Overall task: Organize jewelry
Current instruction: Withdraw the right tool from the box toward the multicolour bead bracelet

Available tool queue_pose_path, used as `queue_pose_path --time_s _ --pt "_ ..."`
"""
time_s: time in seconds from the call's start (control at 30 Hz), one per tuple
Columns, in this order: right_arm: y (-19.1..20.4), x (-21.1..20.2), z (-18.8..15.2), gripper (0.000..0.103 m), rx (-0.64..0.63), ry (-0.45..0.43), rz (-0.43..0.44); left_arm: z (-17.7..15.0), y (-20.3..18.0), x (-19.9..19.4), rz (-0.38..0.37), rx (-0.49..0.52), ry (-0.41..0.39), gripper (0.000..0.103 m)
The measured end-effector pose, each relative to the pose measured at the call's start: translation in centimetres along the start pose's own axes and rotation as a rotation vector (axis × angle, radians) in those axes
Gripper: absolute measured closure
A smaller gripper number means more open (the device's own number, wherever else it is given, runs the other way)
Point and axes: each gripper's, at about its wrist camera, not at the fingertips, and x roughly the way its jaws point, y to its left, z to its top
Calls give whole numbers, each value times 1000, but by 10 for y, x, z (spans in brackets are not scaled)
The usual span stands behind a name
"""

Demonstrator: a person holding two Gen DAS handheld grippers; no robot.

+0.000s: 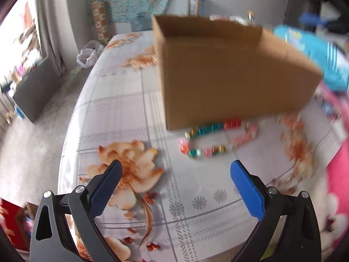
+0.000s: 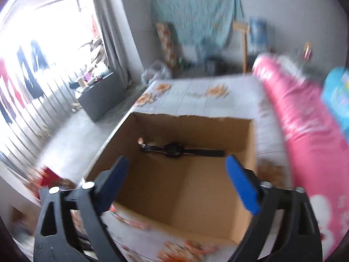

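Floral bedding in pale grey with orange blooms covers the bed that serves as the work surface, with a window to the far left and a pink blanket along the right edge.

Seen from the left wrist, the left gripper has its jaws spread wide with nothing between them. Ahead of them, a little right of their centre line, lies the beaded bracelet, a loop of teal, gold, pink and red beads on the sheet, just in front of the near wall of the cardboard box. A second, paler pink strand seems to trail off to its right, but blur makes that uncertain. The loop's longer span runs roughly across the jaws, so they would have to close over its width rather than along it.

Seen from the right wrist, the right gripper is likewise released and empty, poised over the open box. A black wristwatch lies flat on the box floor beyond the fingertips, its strap stretched crosswise.

By my reading the left gripper is nearer the bracelet and better placed to take it; the right one faces into the box, away from it.
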Motion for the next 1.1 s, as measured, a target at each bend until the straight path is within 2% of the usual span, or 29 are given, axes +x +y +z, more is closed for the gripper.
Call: queue_pose_path --time_s 0.07,0.13,0.23,0.27,0.33,0.43,0.57,0.7,0.87,1.03,1.1 --pt "14 -23 -31 7 -81 -59 -101 -3 -14 11 45 69 26 6" --pt "20 -38 -60 7 -138 -71 -214 -4 -18 16 54 73 22 5" --pt "38 -7 -103 8 -167 -59 -326 -3 -12 21 14 18 37 5" --pt "40 -7 -116 8 -161 -54 -345 -3 -9 23 -4 -7 42 5" --pt "34 -2 -135 8 -114 -19 -328 -5 -1 24 -24 -28 46 5" --pt "32 6 -149 8 -52 17 -294 -4 -2 24 -10 -17 38 5" --pt "41 0 -162 8 -82 -15 -410 -5 -2 24 -4 -37 41 4" --pt "45 -7 -171 8 -59 -11 -332 -5 -4 23 -3 -57 55 4" --pt "40 -14 -170 8 12 -71 -227 -13 -6 18 -3 -57 19 4" --pt "35 -5 -161 8 33 -55 -243 -14 -6 13 -14 -45 12 4" --pt "36 -9 -161 8 56 -58 -222 -11 0 8 -47 -67 -22 5"
